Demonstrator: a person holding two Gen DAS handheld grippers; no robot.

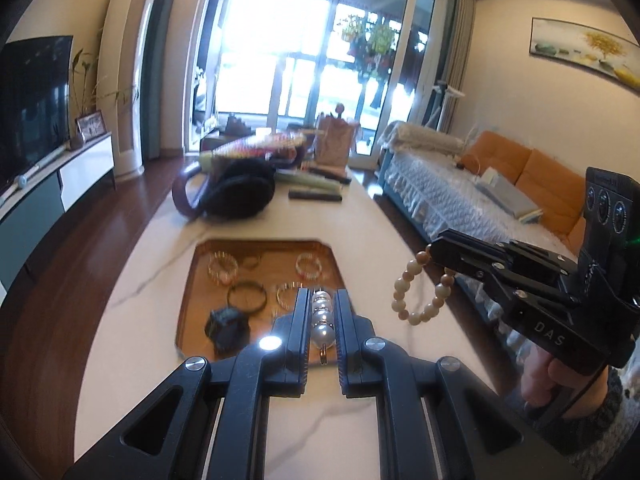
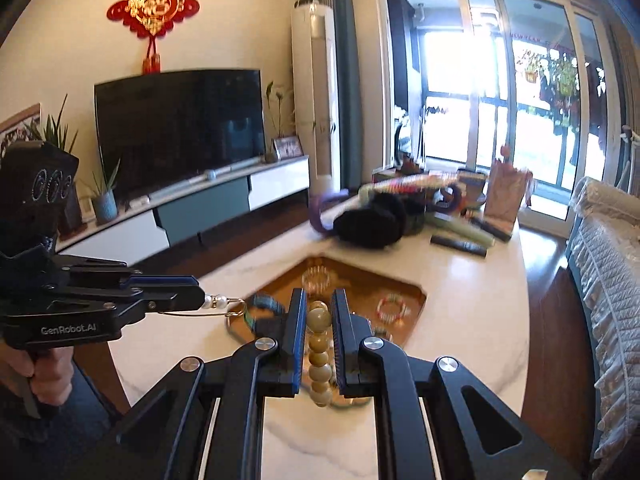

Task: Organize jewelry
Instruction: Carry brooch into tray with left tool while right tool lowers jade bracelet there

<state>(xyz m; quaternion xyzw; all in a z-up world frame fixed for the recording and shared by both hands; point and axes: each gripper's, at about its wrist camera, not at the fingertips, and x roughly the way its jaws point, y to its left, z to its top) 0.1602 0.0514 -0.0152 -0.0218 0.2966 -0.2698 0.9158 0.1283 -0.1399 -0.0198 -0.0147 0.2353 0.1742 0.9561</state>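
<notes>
Left wrist: pearl pin point(image 1: 322, 320) lengthwise between jaws

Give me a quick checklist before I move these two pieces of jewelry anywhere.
1. Left gripper shut on the pearl piece: ok.
2. Right gripper shut on the bead bracelet: ok.
3. Both pieces lifted off the tray: ok.
4. The two held pieces apart, not tangled: ok.
5. Bare spot left on the tray: ok, among the bangles.
6. Grip firm enough on the pearl piece: cannot tell.
</notes>
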